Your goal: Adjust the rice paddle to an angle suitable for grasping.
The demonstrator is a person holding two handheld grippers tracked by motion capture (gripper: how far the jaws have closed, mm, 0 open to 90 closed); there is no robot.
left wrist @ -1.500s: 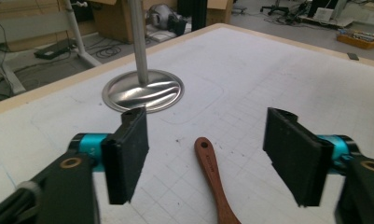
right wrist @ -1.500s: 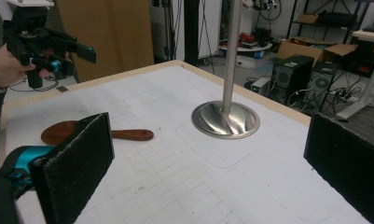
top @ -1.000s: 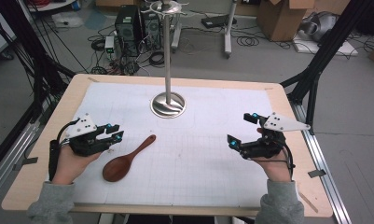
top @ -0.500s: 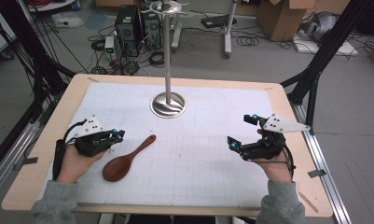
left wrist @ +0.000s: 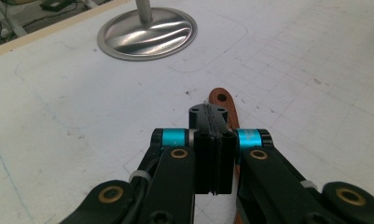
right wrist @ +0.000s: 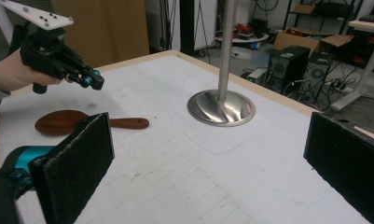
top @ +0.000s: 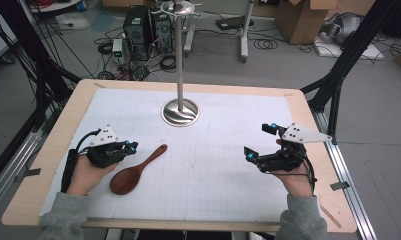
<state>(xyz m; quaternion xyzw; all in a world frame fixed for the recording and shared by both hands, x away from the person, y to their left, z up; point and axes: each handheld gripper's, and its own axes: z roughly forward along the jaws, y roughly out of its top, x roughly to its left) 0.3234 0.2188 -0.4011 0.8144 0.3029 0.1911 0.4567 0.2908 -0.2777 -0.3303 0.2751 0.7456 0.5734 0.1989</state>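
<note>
My left claw (top: 130,147) is pressed together above a wooden spoon (top: 136,170); my right claw (top: 258,143) is spread wide. A steel stand (top: 180,111) rises at twelve o'clock.

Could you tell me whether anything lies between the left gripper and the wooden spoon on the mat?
Nothing visible does. The left gripper, jaws shut, hangs just above the wooden spoon, beside its handle, with only bare white mat around. The steel stand sits farther back, out of the way.

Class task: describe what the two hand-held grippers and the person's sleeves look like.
Each hand-held gripper, left and right, is black with teal-blue accents, brass-coloured pivot rivets, flat black jaw pads, a pale three-cornered plate on top and a trailing black cable. The person wears grey sleeves.
</note>
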